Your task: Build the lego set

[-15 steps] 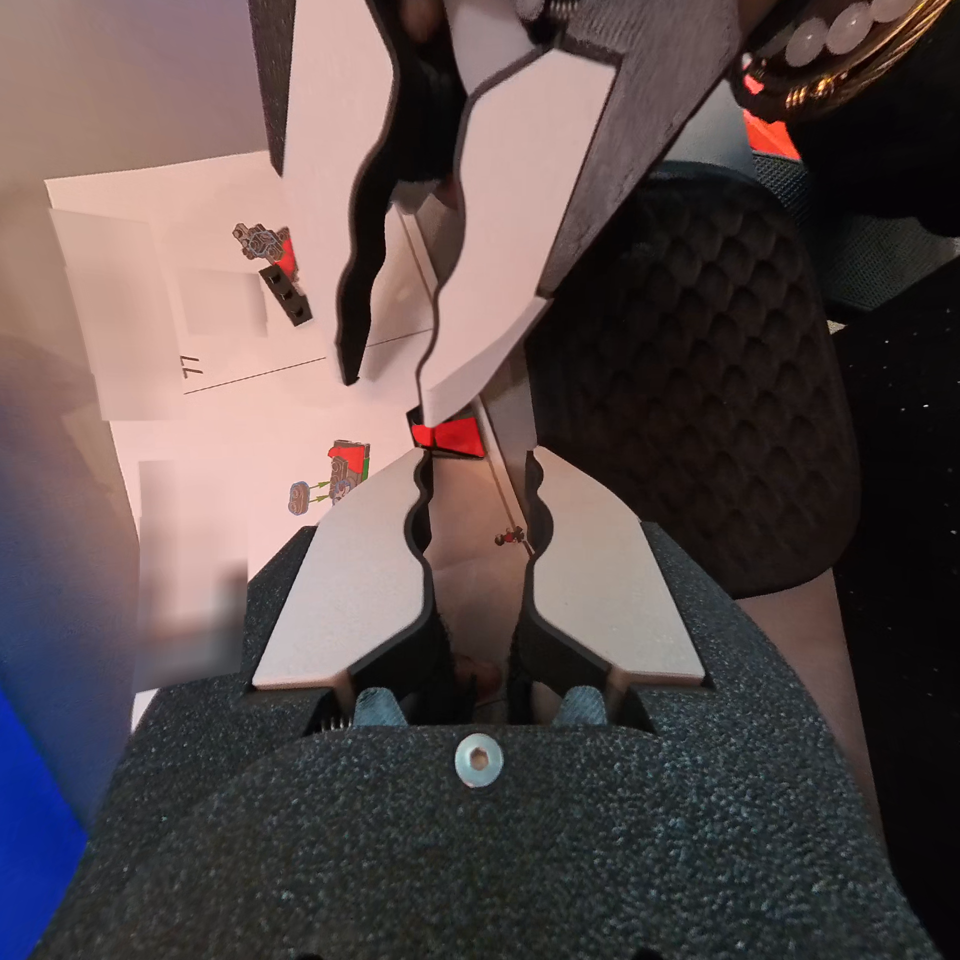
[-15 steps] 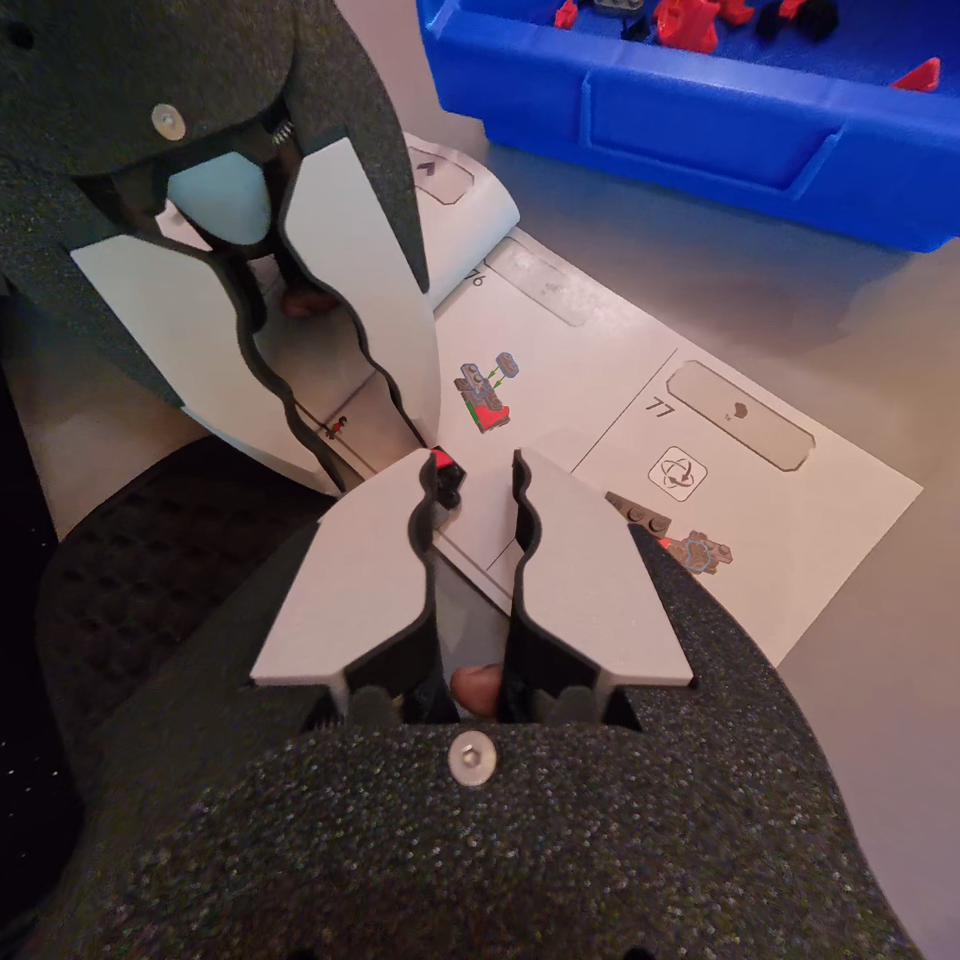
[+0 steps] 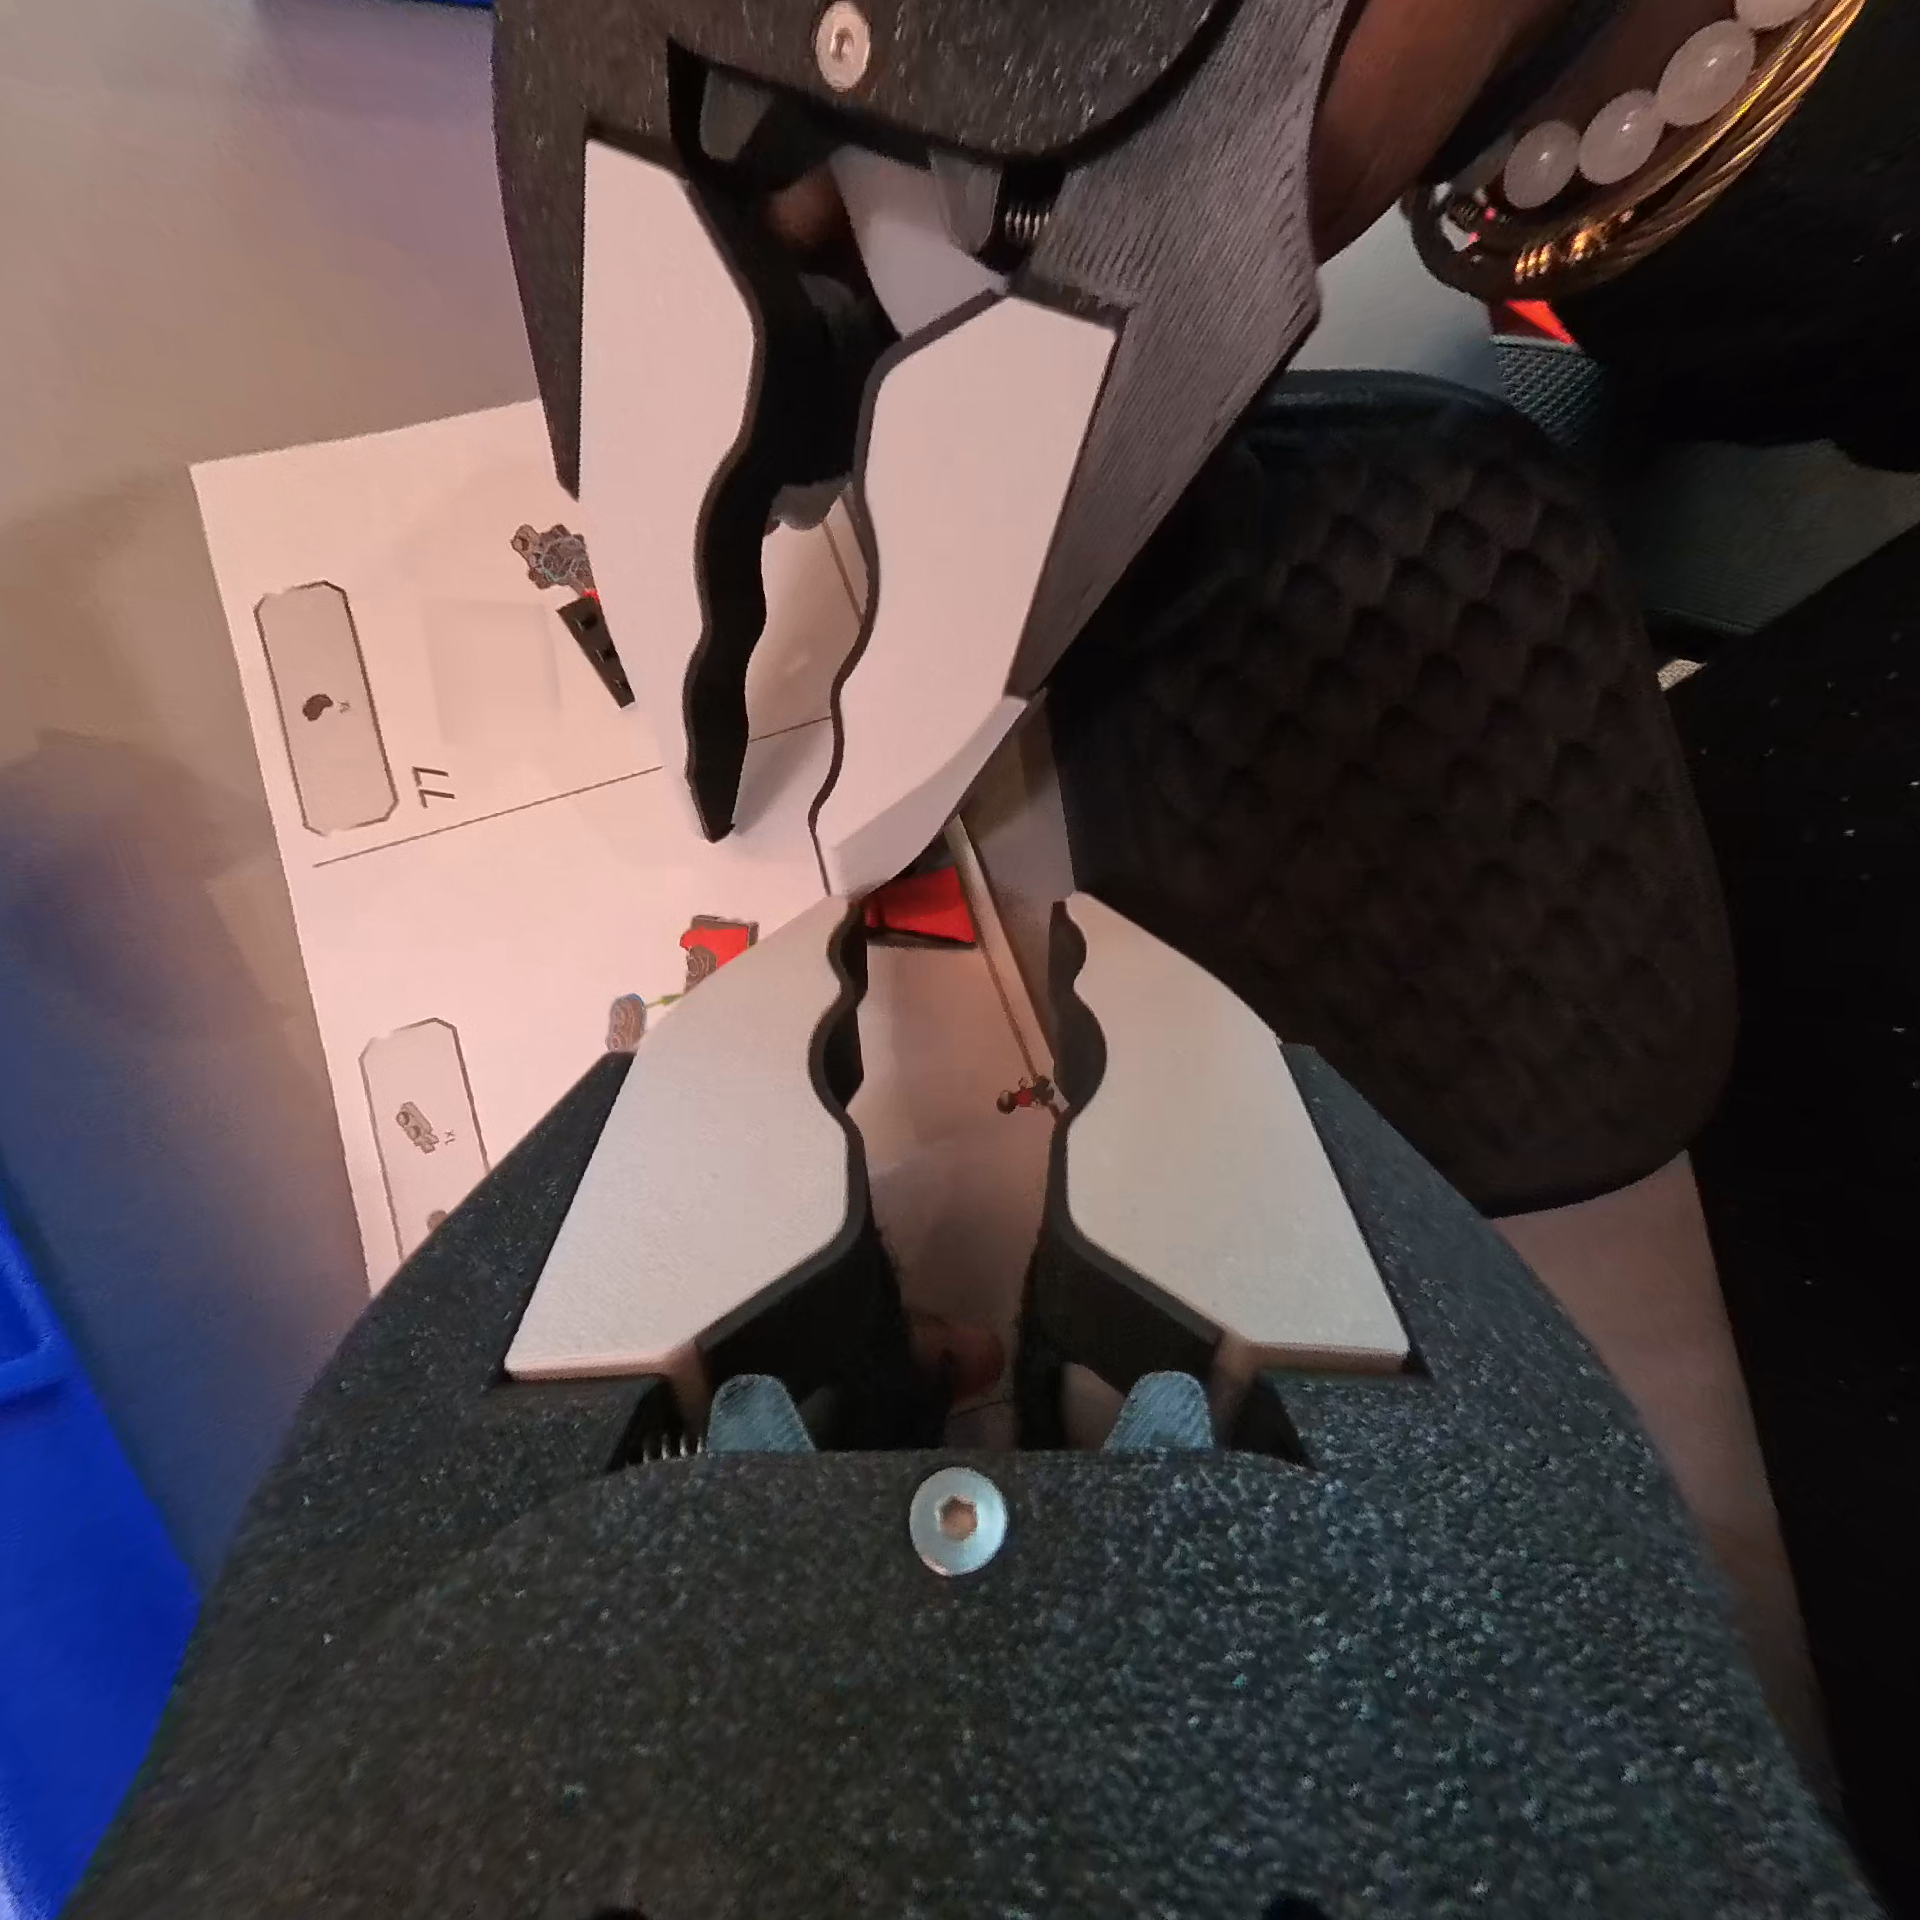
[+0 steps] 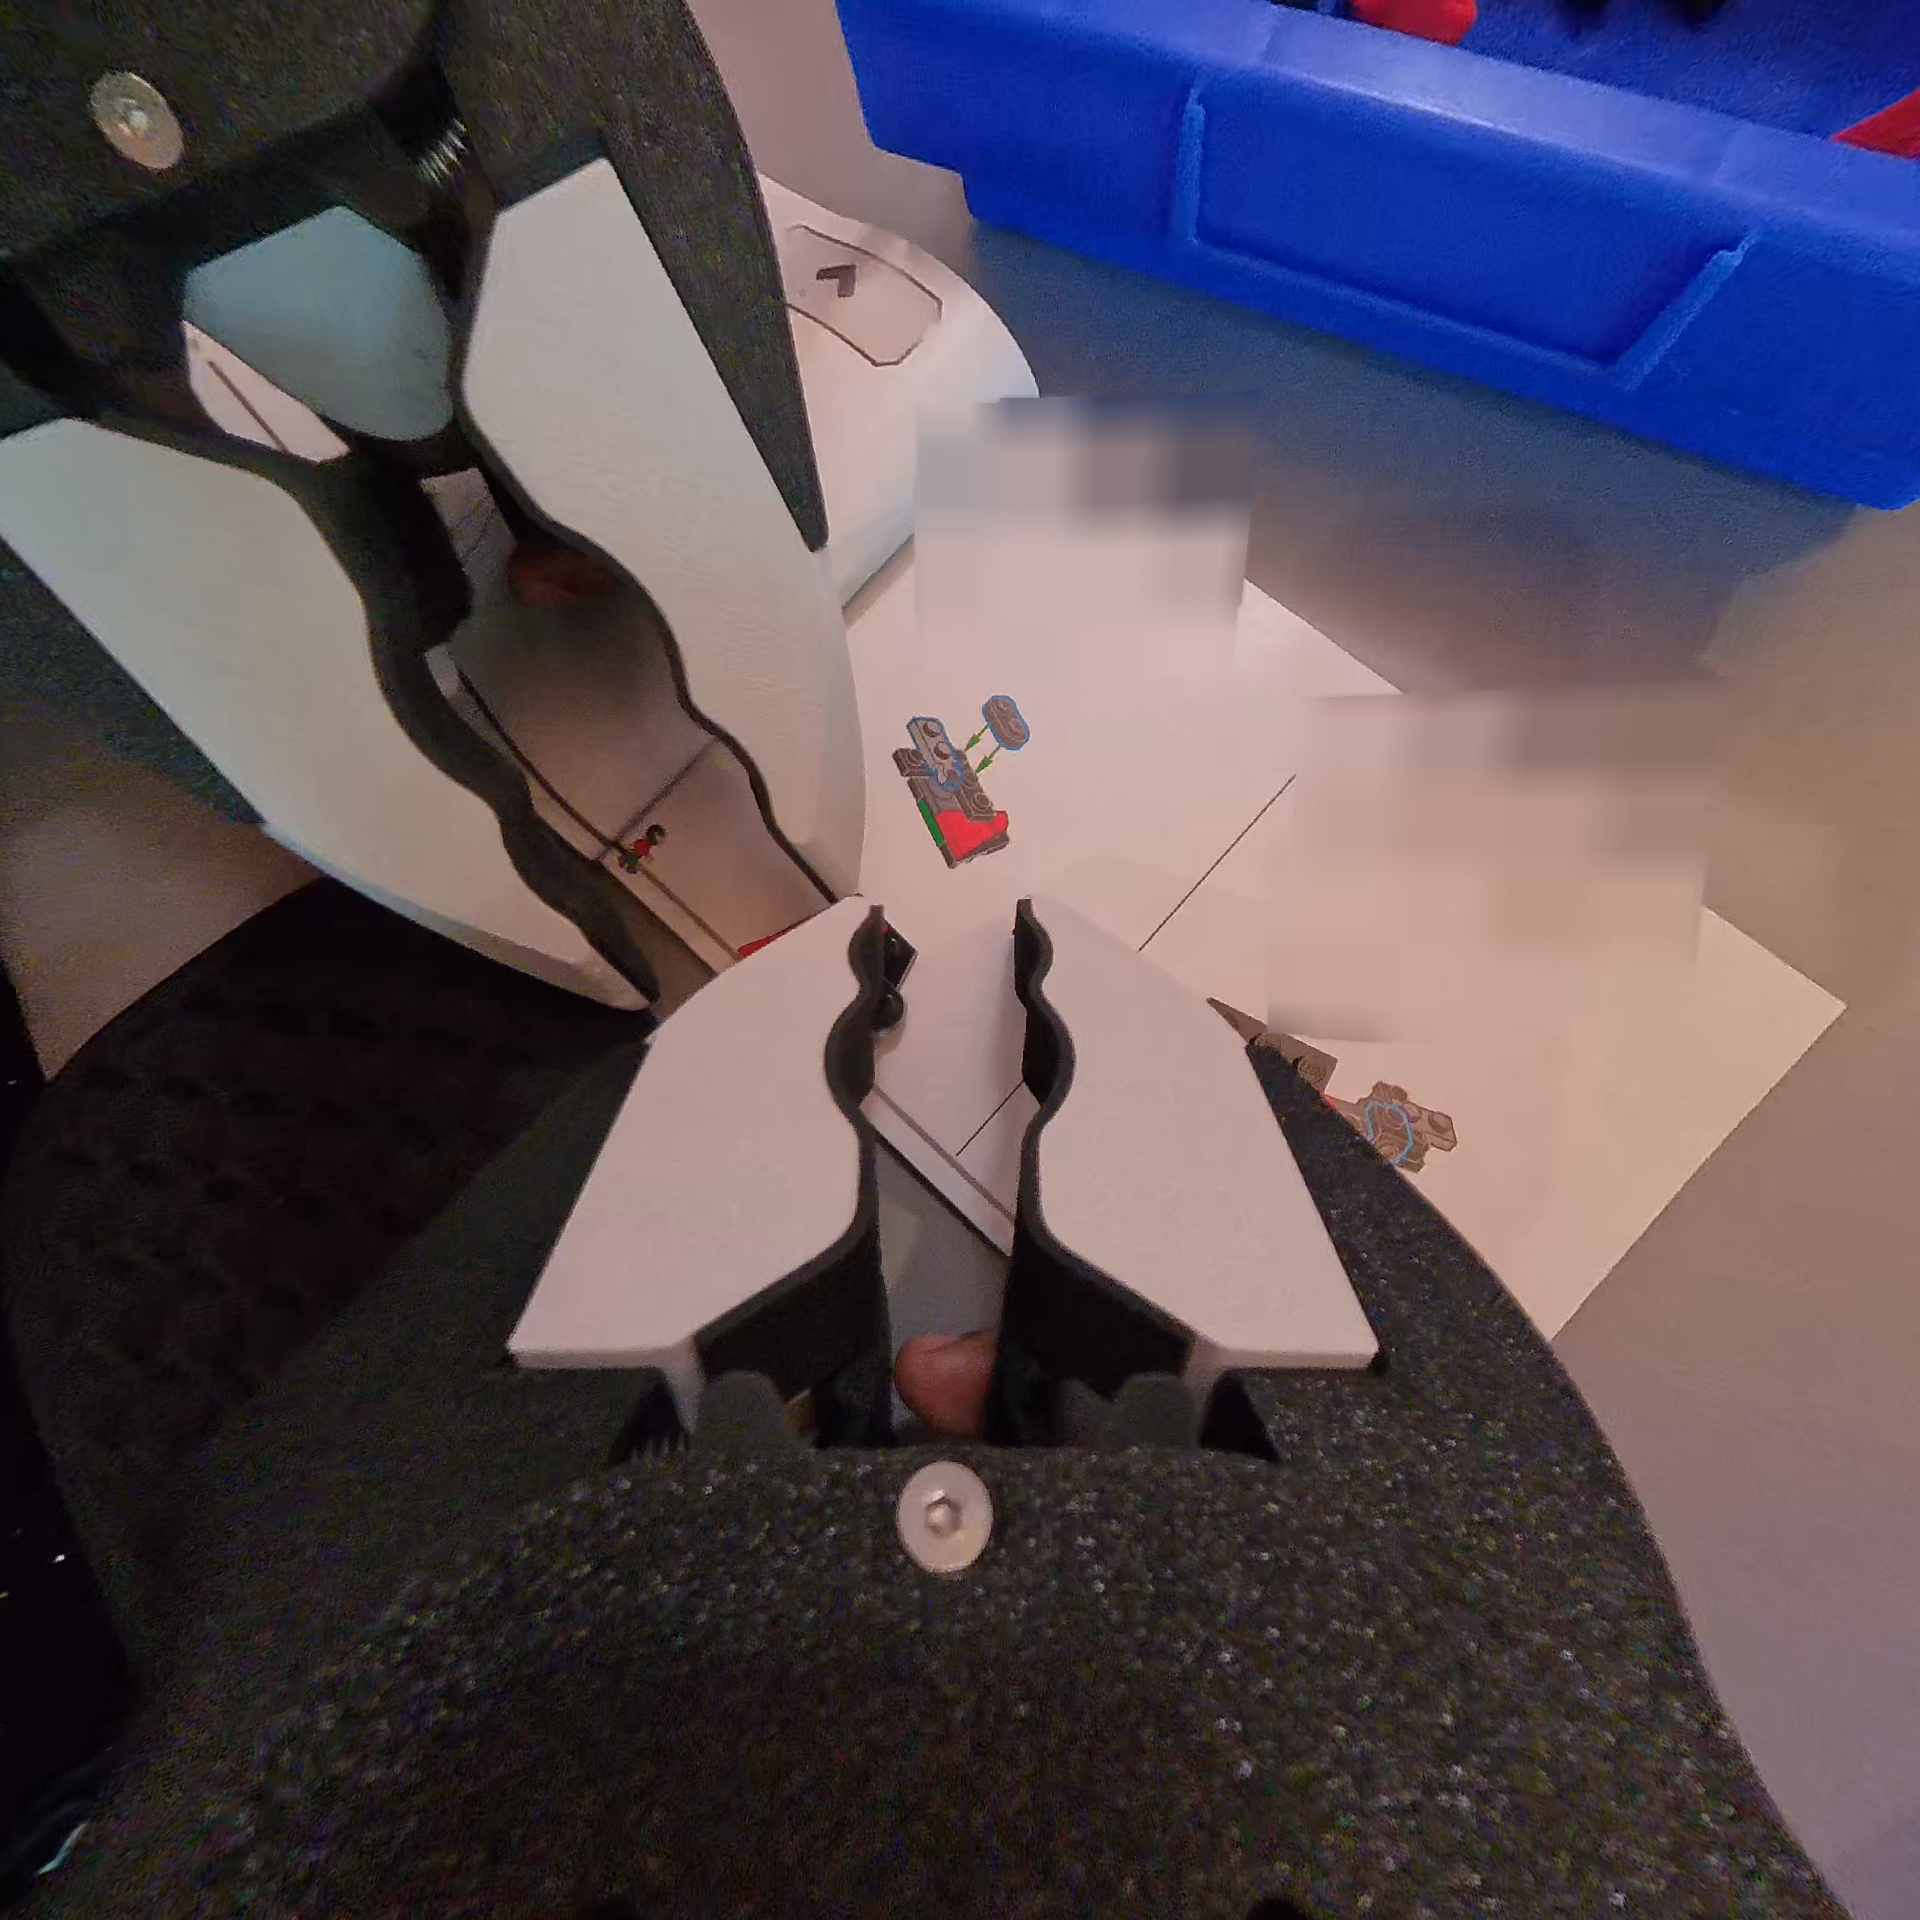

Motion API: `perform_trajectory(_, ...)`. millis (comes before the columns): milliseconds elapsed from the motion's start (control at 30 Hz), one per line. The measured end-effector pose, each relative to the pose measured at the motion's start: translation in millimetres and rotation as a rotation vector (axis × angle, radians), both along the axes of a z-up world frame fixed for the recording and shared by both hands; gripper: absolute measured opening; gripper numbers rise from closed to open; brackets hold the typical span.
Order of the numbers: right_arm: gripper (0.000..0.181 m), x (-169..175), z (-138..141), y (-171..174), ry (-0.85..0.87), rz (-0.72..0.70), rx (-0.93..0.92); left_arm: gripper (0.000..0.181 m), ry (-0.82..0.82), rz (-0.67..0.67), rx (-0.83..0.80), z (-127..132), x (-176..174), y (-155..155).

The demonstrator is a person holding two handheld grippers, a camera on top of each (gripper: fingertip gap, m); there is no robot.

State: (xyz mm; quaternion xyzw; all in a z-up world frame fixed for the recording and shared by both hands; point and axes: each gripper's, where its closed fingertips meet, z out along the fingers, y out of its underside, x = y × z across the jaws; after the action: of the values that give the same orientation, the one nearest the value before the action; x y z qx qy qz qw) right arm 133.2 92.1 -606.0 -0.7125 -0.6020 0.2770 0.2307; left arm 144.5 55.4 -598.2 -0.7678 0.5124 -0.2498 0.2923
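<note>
Nearest first: left claw [image 3: 951,914] has its fingers apart, nothing clamped. The right claw [image 4: 948,914] faces it tip to tip, also apart, also empty. Count is two claws, both over the near edge of the instruction booklet [image 4: 1039,831]. There is one build piece in sight, a small red-and-black lego sub-assembly [image 3: 920,914]. It sits right at that booklet edge, between the two sets of tips, and in the right wrist view it is against the inner face of one right-claw finger. Neither claw spans it tightly, and I cannot tell whether it rests on the page or just off it. One booklet, lying open on the grey bench [image 4: 1766,1351], with two step drawings showing on the page nearest the tips. Beyond the booklet's far edge is one blue parts bin [image 4: 1455,260], and two loose red parts [image 4: 1881,130] show over its rim; the rest of its contents are cut off. My read is early to mid build: one tiny sub-assembly exists, parts remain in the bin, and no finished model is in view, so most of it looks left to do.
</note>
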Motion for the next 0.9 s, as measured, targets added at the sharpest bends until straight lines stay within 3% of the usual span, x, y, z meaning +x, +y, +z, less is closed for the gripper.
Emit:
perform_trajectory(767, 0.033, 7.4, 4.9, -2.1, -0.020, 0.033, -0.010, 0.032, 0.021, -0.009, -0.004, -5.2, -1.6, -4.0)
perform_trajectory(900, 0.036, 13.0, 5.9, -9.2, -0.017, 0.094, 0.016, 0.032, 0.004, 0.004, 0.019, 0.0, -3.0, 0.2)
